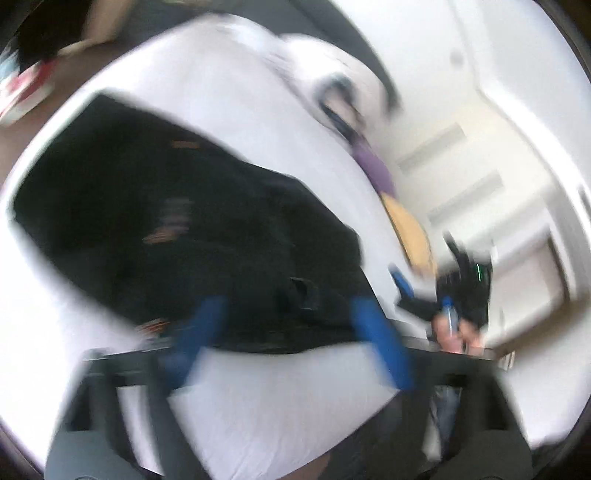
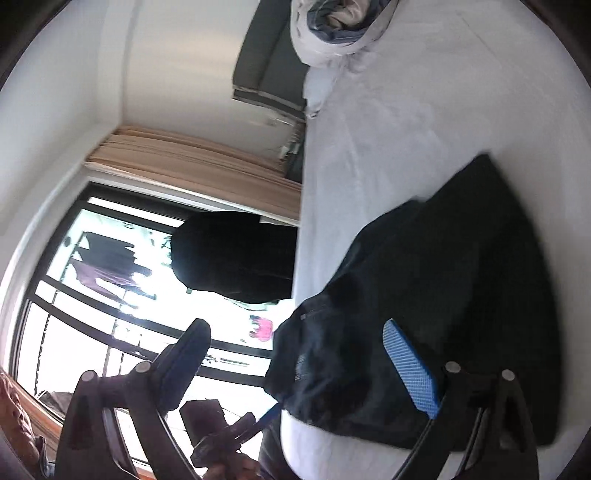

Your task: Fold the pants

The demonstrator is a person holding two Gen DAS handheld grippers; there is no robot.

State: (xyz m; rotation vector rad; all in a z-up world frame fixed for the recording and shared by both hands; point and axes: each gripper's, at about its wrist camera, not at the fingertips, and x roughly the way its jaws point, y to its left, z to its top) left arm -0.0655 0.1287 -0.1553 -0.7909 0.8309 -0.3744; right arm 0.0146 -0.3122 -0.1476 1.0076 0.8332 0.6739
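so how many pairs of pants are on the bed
1: dark pants lying folded on the white bed, near its edge, by both open tools. Folds could hide another garment underneath.

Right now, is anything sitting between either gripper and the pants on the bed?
Nothing visible. The black pants lie on the white bed sheet, directly ahead of the open left gripper. The open right gripper is at their near edge too. The bundled bedding lies far off.

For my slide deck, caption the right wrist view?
Open right gripper over dark pants folded on a white bed.
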